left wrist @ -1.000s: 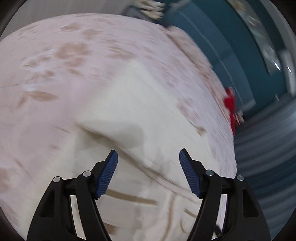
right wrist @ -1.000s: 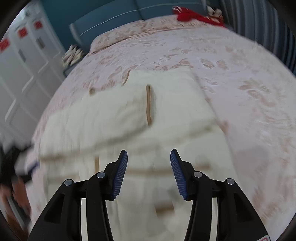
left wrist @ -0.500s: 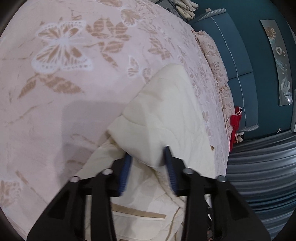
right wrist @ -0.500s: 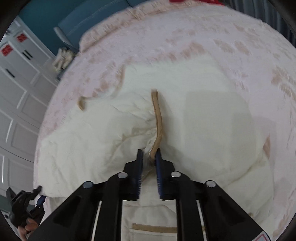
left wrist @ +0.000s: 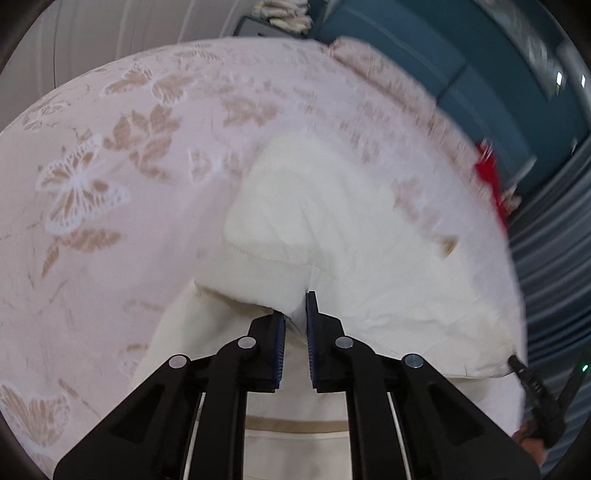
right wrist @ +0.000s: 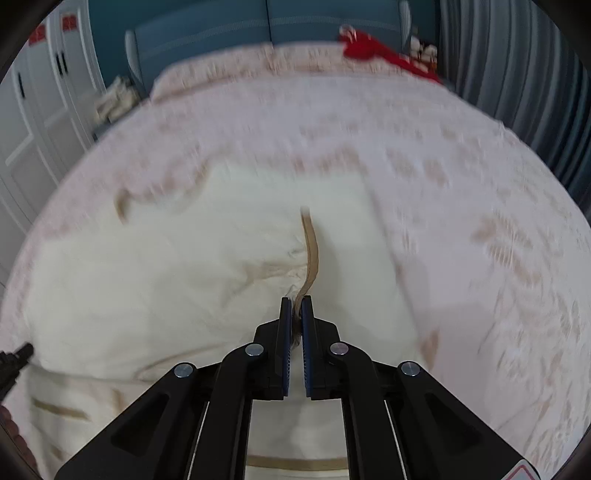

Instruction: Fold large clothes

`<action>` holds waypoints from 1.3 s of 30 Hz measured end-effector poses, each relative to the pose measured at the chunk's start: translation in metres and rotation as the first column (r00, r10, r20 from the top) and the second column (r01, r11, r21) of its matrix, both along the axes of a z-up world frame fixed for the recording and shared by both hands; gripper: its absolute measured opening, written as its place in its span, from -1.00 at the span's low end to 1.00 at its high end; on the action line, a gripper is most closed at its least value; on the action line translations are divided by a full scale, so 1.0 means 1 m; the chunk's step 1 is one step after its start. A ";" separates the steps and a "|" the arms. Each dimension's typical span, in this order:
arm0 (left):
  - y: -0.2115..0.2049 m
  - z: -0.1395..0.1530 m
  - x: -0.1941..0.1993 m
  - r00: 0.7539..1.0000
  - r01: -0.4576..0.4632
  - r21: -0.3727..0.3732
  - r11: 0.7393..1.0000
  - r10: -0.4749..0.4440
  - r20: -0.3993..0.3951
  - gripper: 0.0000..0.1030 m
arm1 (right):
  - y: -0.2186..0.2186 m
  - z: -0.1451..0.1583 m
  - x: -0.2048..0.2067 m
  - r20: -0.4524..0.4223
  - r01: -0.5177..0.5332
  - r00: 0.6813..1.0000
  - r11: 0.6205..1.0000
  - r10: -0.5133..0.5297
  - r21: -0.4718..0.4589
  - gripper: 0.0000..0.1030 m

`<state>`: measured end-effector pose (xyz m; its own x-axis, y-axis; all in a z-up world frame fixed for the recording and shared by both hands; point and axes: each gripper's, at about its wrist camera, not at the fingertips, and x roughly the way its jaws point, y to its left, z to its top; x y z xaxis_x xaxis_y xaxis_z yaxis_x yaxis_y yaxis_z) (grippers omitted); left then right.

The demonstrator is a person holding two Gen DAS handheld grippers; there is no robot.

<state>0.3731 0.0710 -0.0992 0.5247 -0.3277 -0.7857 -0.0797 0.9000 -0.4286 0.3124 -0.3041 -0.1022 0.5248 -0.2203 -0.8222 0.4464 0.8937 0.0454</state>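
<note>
A cream garment [right wrist: 177, 269] with tan trim lies on the bedspread [right wrist: 461, 155], a pink cover printed with butterflies and leaves, on the half of the bed away from the blue headboard [right wrist: 266, 26]. Its body spreads crosswise to the headboard, while a folded-over panel runs lengthwise toward the headboard, as does the tan strip [right wrist: 311, 254] on its upper layer. The right wrist view alone shows this strip, the white cupboard doors [right wrist: 33, 110] to the left of the headboard, and the left gripper's tip at the garment's left edge. The left wrist view alone shows the stitched seam of the raised fold [left wrist: 280, 258] and the butterfly print in focus. A red item [right wrist: 373, 48] lies at the headboard end in both views. The left gripper [left wrist: 295, 317] is closing, its pads pressing a lifted edge of the garment's cream fabric between them. The right gripper [right wrist: 296, 314] is closed to a narrow slit, pinching the garment where the near end of the tan strip meets the cream cloth.
</note>
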 end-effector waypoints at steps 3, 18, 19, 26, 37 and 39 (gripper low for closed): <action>-0.012 -0.021 -0.005 0.999 0.037 0.102 0.994 -0.035 -0.014 -0.81 | 0.003 -0.022 -0.002 -0.031 -0.008 0.999 1.000 0.008 -0.022 -0.91; -0.024 -0.017 -0.019 0.991 0.105 0.275 0.956 -0.123 0.048 -0.72 | 0.018 0.028 -0.018 0.046 -0.010 0.999 0.993 0.015 -0.117 -0.79; -0.020 -0.006 -0.022 0.990 0.103 0.263 0.959 -0.123 0.062 -0.69 | 0.021 0.039 -0.019 0.070 -0.013 0.997 0.993 0.021 -0.115 -0.78; -0.032 0.044 -0.006 0.986 0.073 0.301 0.951 -0.114 0.120 -0.63 | 0.036 0.024 0.016 0.044 -0.061 0.997 0.998 0.063 -0.034 -0.75; 0.006 0.070 -0.045 0.990 -0.026 0.307 0.951 -0.019 0.141 -0.58 | 0.044 0.019 0.009 0.061 -0.108 0.993 0.991 0.103 0.074 -0.75; -0.002 0.072 -0.029 0.986 0.007 0.314 0.949 -0.058 0.154 -0.58 | 0.056 0.015 0.015 0.046 -0.150 0.988 0.986 0.147 0.072 -0.78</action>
